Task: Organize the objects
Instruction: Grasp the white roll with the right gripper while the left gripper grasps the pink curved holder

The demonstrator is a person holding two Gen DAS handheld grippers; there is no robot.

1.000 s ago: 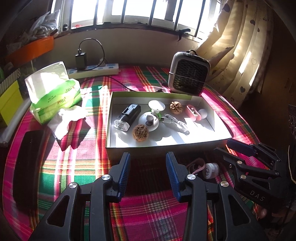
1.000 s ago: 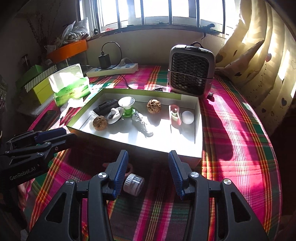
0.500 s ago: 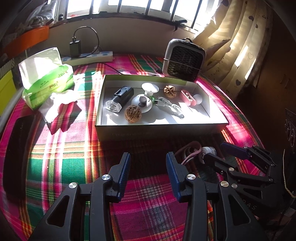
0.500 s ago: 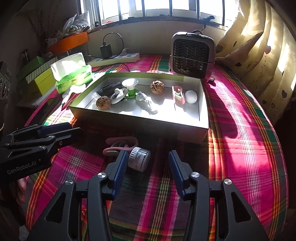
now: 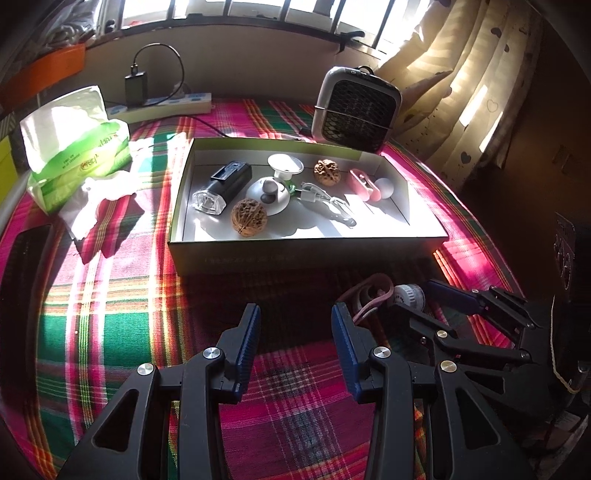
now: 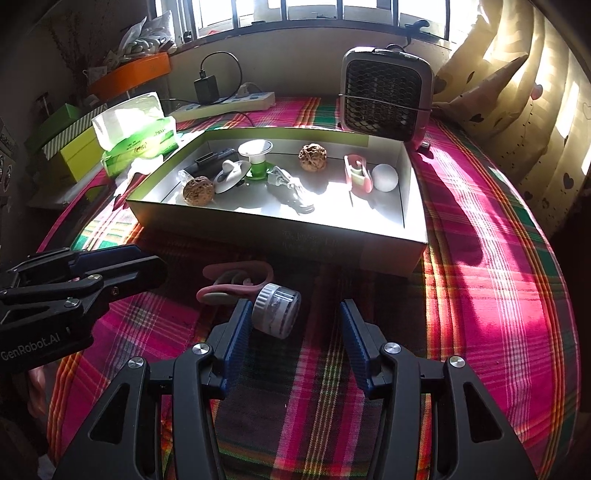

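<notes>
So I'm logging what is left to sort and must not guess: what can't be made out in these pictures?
- Small jar: contents too small to read in the right wrist view; in the left wrist view the right gripper covers most of it.
- Pink loop: what it is stays unclear; it lies in the box's shadow.
- Flashlight: mostly hidden behind the walnut in the right wrist view.

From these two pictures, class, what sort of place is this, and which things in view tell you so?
Probably a room in a home, not a workshop: a plaid tablecloth covers the table, heart-print curtains hang beside a barred window, and a tissue pack sits near a small heater.
</notes>
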